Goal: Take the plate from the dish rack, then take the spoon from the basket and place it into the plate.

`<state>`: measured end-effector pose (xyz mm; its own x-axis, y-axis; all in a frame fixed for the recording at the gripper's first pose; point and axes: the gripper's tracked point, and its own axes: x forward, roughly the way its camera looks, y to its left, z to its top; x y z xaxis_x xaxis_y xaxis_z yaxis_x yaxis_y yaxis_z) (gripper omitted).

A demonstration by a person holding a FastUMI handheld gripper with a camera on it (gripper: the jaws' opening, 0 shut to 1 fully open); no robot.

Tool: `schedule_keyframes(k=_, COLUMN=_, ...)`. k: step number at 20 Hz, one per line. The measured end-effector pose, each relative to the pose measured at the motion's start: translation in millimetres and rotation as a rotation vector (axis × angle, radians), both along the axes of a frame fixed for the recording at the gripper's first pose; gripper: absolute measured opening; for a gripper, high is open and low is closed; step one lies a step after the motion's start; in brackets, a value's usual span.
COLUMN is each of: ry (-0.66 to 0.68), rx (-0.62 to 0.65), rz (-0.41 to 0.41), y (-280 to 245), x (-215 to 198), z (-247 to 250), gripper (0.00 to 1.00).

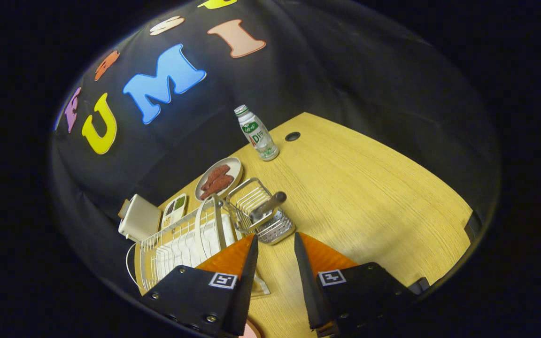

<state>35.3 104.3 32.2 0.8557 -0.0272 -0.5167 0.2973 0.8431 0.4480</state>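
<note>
Hand-held gripper: two tapered, wedge-shaped fingers running forward from dark, angular housing blocks. Each block carries a small square black-and-white marker tag on its top face. Round screw heads sit along the edges of the left block.

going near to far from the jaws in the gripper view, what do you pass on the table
Open gripper with nothing between its jaws → wire basket holding the spoon, beside the dish rack with the plate standing in it → dish of sausages → bottle → round hole in the table
</note>
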Motion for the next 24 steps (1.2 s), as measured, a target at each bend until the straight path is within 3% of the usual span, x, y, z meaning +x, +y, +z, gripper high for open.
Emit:
schedule_keyframes(k=12, ry=-0.234, rx=-0.033, rz=-0.091, y=-27, x=78, z=-11, gripper=0.48)
schedule_keyframes(k=13, ry=-0.252, rx=-0.023, rz=-0.092, y=-27, x=83, z=-12, gripper=0.39)
schedule_keyframes(k=15, ry=-0.272, rx=-0.006, rz=-0.091, y=-28, x=82, z=-5, gripper=0.34)
schedule_keyframes(k=17, ry=-0.278, rx=0.006, rz=-0.091, y=-25, x=91, z=-7, gripper=0.19)
schedule_keyframes(k=24, ry=-0.313, rx=0.006, rz=-0.061, y=-28, x=97, z=22, gripper=0.19)
